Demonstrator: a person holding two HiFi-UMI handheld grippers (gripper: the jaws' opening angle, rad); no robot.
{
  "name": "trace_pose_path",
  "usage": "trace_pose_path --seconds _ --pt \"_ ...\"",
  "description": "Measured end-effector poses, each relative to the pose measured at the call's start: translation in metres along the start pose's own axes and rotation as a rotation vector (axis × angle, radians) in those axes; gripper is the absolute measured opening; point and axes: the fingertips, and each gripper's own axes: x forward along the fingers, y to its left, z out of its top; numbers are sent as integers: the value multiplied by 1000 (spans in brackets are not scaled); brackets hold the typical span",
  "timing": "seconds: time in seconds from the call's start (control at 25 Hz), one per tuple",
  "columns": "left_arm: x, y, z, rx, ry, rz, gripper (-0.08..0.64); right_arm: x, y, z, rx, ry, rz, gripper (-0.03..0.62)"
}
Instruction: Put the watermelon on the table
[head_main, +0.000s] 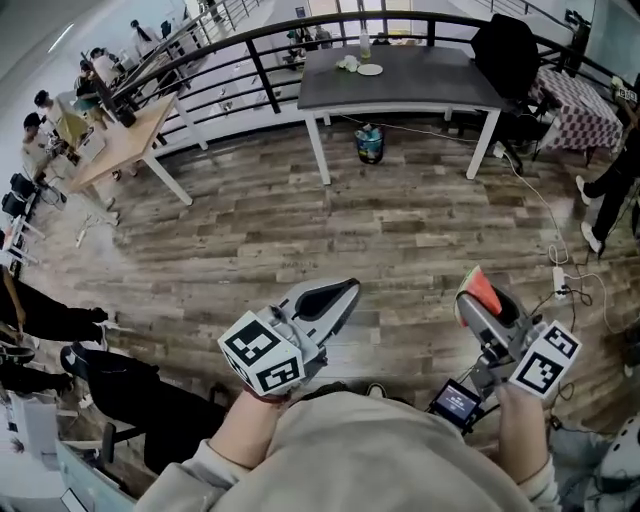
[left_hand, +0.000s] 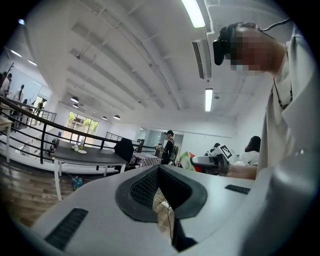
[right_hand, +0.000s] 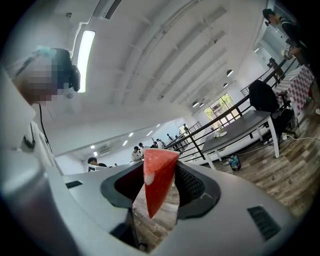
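The watermelon slice (head_main: 482, 286), red flesh with a green rind, sits between the pads of my right gripper (head_main: 478, 300), which is shut on it and held level above the wooden floor. In the right gripper view the slice (right_hand: 157, 181) points downward between the dark pads (right_hand: 192, 185). My left gripper (head_main: 333, 296) is shut with nothing in it, its tips together. The dark grey table (head_main: 400, 82) stands far ahead by the railing; it also shows in the left gripper view (left_hand: 92, 158) and the right gripper view (right_hand: 239, 128). From the left gripper view, the slice (left_hand: 187, 161) shows off to the right.
A white plate (head_main: 370, 69) and a bottle (head_main: 364, 44) stand on the table's far edge. A bin (head_main: 369, 144) is under the table and a chair draped in black (head_main: 505, 52) beside it. A wooden table (head_main: 122, 146) stands left, cables (head_main: 560, 282) lie right, and people are around the edges.
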Motion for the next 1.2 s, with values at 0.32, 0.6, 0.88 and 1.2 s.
trace_pose_path --seconds 0.32,0.6,0.88,1.2 --pt "23 15 2 12 27 -1 6 -10 -33 16 -4 -21 -26 199" --pt "51 56 6 4 15 -45 6 25 -59 37 -35 -25 -50 199" --pt "94 131 35 -11 -9 -94 6 91 -94 78 -56 -12 -92 199" --pt "116 224 62 -18 -7 -103 6 190 -115 119 -112 12 -78 199"
